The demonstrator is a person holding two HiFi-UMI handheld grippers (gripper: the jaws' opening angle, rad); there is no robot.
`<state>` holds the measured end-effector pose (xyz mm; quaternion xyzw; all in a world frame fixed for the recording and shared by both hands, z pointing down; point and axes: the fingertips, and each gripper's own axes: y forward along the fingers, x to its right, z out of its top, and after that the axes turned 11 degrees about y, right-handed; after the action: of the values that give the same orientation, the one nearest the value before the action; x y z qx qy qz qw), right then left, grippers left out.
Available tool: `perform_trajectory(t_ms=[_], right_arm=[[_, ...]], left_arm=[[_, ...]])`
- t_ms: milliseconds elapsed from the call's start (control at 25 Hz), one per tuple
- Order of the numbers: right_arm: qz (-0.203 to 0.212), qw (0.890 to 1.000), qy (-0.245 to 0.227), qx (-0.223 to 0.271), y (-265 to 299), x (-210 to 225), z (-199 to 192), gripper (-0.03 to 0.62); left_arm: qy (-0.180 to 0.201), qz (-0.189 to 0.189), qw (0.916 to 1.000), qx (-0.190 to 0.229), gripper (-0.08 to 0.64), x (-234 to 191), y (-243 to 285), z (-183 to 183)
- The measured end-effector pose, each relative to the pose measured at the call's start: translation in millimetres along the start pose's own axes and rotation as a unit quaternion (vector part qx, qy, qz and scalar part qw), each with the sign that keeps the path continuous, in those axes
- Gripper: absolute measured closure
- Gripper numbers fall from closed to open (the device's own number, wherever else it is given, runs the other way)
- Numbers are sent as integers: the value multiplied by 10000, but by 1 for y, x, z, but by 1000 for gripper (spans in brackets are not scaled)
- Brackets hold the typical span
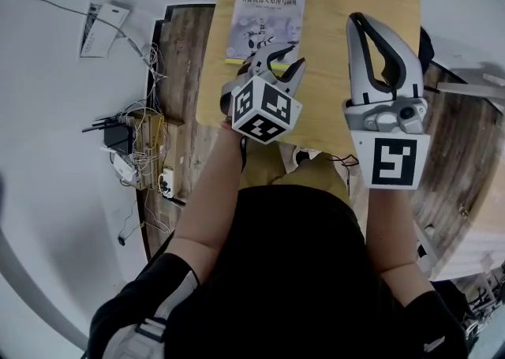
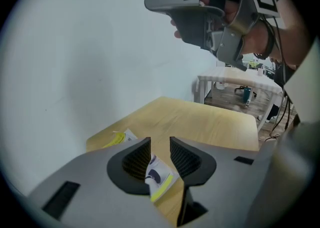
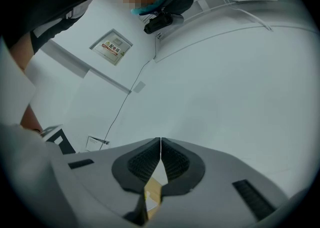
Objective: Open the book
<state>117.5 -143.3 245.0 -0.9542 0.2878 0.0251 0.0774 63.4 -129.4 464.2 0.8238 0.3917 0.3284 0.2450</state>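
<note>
Currently, left claw (image 2: 160,141) gapes over the closed book (image 1: 264,10); right claw (image 3: 160,143) is pinched together.

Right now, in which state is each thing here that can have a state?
book: closed, cover up, flat on the table.
left gripper: open, jaws apart, aimed down at the book, gripping nothing.
right gripper: shut, nothing between its jaws, held up off the table.

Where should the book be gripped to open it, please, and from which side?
The front cover's right-hand long edge, near its closest corner. The book lies flat, closed, title upright to the person, so the spine is probably left; slide the open left gripper in from the right.
</note>
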Motion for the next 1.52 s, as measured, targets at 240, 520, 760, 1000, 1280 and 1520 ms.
perform_trajectory(t_ms=[240,520,760,1000,1280,1520], right_arm=[[-65,9999,38,-149,2,5,-13,563],[-219,9995,92,-226,6,14,-23,563],[-233,9992,131,-303,10,12,-32,562],[-261,9990,164,-330,14,12,-36,562],[-311,9985,197,-399,13,15,-43,563],[-327,9982,224,-439,12,19,-47,563]], left_arm=[[-98,-107,9995,-268,421,7,19,-18],[-175,-276,9982,-501,399,13,33,-33],[-236,-438,9965,-668,399,22,42,-49],[-222,-636,9942,-834,399,29,49,-62],[-144,-652,9931,-967,399,30,55,-70],[-94,-670,9918,-1083,399,32,61,-73]])
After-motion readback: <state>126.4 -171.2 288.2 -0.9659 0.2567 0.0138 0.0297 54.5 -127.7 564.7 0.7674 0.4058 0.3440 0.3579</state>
